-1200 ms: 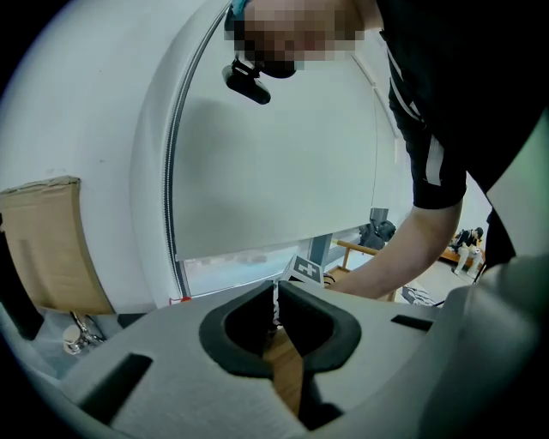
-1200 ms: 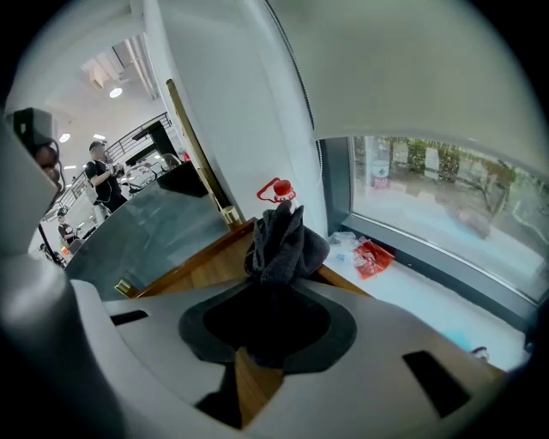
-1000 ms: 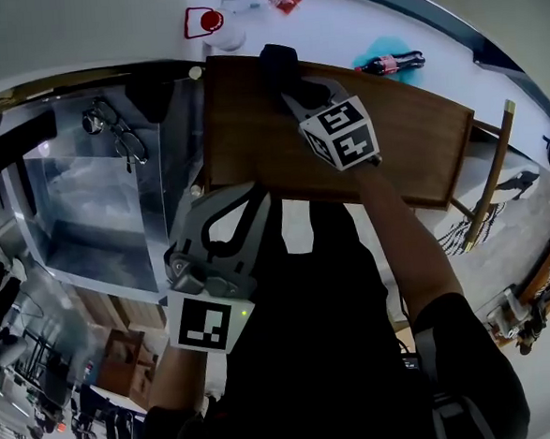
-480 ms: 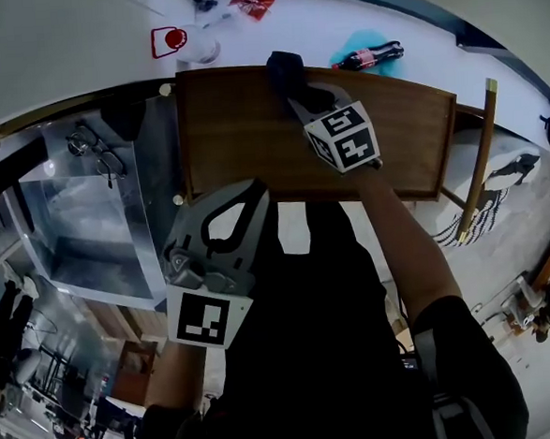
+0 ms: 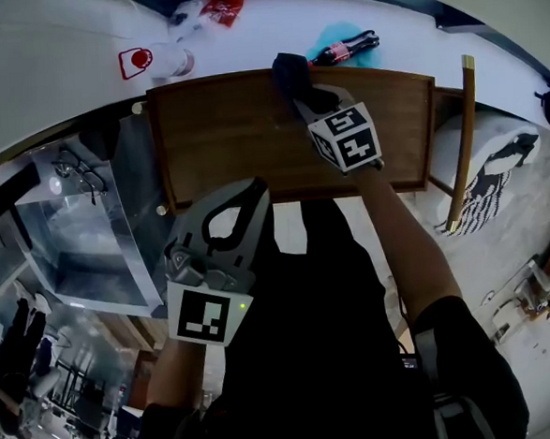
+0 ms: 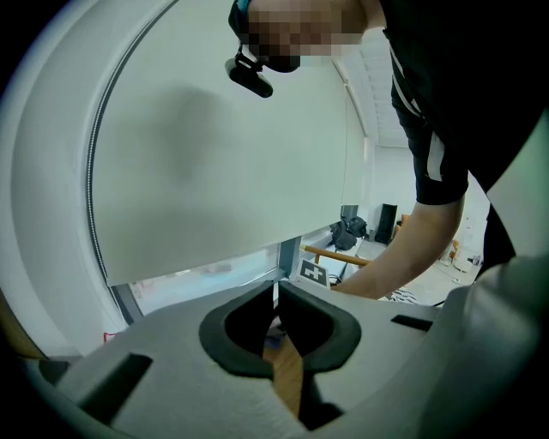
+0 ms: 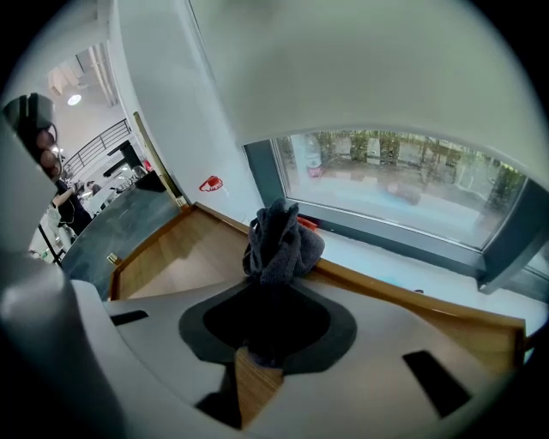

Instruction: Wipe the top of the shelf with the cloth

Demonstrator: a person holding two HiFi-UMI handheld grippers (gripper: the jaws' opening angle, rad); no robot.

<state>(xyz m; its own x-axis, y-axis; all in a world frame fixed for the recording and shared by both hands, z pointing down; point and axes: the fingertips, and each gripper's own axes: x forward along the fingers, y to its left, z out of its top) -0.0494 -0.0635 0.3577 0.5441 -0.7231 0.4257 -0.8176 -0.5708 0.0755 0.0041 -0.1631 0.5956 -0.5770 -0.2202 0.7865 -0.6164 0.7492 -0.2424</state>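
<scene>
Right gripper view: we have the cloth (image 7: pixel 280 238) at the far rim of the shelf (image 5: pixel 222 133).
Our right claw (image 7: pixel 268 336) is clamped on the bunched dark cloth, whose loose end pokes out ahead of the jaws over the wooden top, probably so that a pull toward us sweeps the board. Our left claw (image 5: pixel 252 189) has its jaws together on nothing and hangs by the near edge, likely just keeping clear.

cloth (image 5: pixel 289 73) on shelf (image 5: pixel 222 133) far edge, bottle (image 5: pixel 343 47) behind, glass case (image 5: pixel 81 241) left
</scene>
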